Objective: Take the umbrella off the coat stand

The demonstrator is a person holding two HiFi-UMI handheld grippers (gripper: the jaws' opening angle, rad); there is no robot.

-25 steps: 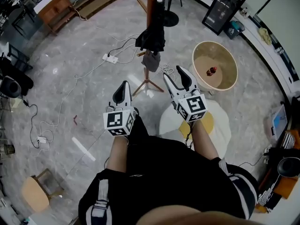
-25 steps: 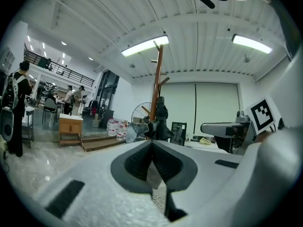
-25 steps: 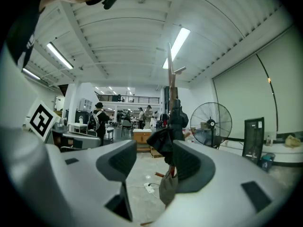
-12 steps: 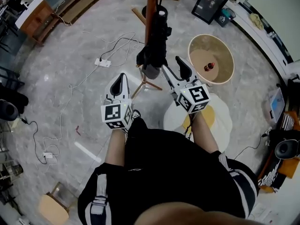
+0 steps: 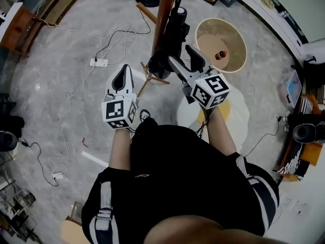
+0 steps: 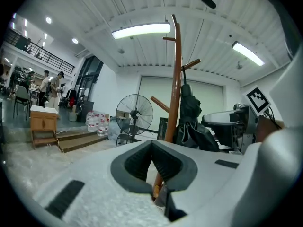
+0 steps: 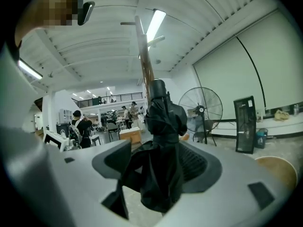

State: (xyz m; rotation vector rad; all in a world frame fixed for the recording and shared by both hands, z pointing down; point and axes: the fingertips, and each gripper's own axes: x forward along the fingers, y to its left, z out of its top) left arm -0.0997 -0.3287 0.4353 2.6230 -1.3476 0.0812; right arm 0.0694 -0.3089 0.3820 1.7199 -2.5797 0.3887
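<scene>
A folded black umbrella (image 5: 171, 34) hangs against the wooden coat stand (image 5: 163, 11). My right gripper (image 5: 179, 54) reaches up to the umbrella's lower part, and its jaws are opening. In the right gripper view the umbrella (image 7: 161, 126) hangs between the two pads of that gripper (image 7: 158, 150), which do not press on it, with the stand's pole (image 7: 144, 60) behind. My left gripper (image 5: 123, 71) is shut and empty, left of the stand's feet. Its own view shows its tips (image 6: 152, 148) together, the stand (image 6: 176, 79) and the umbrella (image 6: 189, 117) ahead to the right.
A round beige tub (image 5: 238, 55) holding a small red thing stands right of the stand. A power strip (image 5: 99, 62) and cables lie on the floor to the left. A floor fan (image 6: 134, 117) stands beyond. A pale rug (image 5: 238, 121) lies beside my right arm. People stand far off (image 7: 78, 126).
Both grippers have moved forward toward the stand. The right gripper's jaws have widened and now stand on either side of the umbrella's lower part. The left gripper stays shut.
</scene>
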